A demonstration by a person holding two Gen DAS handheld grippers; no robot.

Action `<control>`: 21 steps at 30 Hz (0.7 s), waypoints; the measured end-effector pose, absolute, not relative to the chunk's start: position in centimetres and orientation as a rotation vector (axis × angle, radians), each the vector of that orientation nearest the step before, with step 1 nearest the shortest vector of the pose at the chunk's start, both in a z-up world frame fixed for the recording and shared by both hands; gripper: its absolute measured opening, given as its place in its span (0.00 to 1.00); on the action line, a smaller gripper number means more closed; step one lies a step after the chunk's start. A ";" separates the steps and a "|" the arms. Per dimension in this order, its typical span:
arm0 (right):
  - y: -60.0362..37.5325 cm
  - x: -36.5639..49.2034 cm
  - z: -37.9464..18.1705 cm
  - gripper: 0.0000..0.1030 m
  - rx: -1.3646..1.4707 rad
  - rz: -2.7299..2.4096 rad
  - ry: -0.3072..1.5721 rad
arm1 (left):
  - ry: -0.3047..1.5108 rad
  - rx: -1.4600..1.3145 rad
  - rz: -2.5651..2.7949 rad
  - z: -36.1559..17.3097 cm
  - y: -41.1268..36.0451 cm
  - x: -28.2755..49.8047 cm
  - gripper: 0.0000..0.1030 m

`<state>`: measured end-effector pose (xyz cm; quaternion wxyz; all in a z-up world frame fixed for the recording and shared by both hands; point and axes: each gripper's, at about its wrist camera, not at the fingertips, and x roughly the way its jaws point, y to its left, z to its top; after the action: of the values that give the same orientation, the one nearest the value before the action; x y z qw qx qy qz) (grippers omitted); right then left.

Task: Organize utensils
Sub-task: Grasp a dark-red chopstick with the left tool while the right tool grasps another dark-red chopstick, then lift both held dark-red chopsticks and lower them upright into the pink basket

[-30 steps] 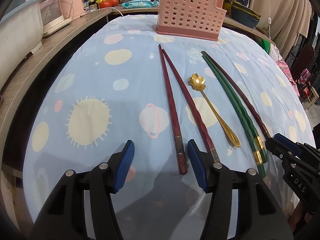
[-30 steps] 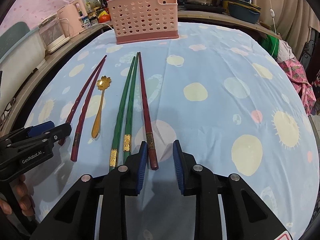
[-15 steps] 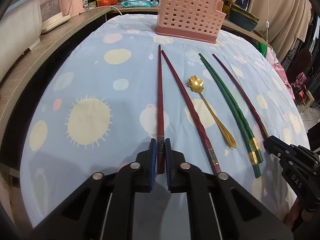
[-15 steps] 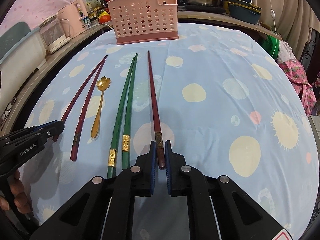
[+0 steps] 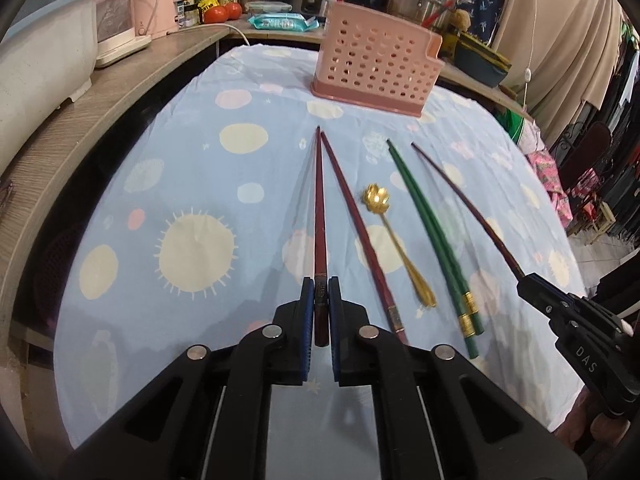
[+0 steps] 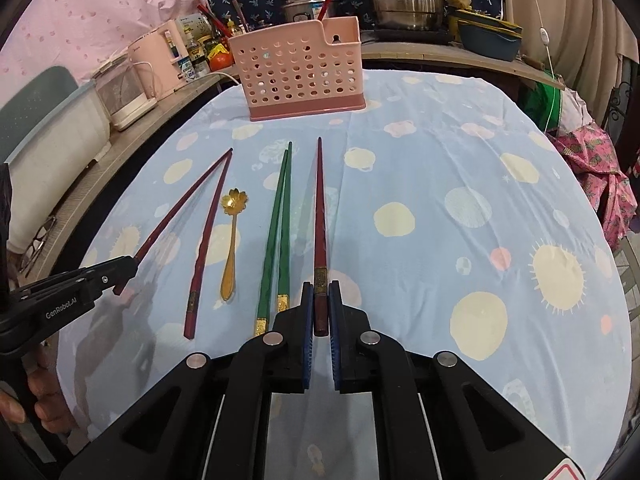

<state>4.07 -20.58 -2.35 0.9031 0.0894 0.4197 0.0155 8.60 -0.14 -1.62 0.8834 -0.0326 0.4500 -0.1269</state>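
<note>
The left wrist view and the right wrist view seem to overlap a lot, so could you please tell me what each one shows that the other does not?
Only the left wrist view shows the wipes pack on the counter and the left gripper head-on, shut on its red chopstick.

Only the right wrist view shows the glasses on the counter, the hand holding the left gripper, and the right gripper head-on, shut on its own red chopstick.

Both show the pink holder, green chopsticks, gold spoon, a loose red chopstick, and tomatoes.
</note>
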 end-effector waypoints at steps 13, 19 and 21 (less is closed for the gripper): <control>-22.5 4.7 3.8 0.07 0.273 0.050 0.731 | 0.795 -0.123 -0.277 5.0 0.5 9.8 0.07; -23.5 5.7 6.5 0.07 0.292 0.054 0.669 | 0.725 -0.127 -0.274 7.9 0.6 11.0 0.07; -23.7 6.0 7.4 0.07 0.295 0.055 0.648 | 0.707 -0.128 -0.272 8.8 0.6 11.5 0.07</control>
<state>6.04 -23.70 7.36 0.9368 0.1446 0.3173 0.0267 11.47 0.58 8.80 0.9271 -0.0627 0.3449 -0.1327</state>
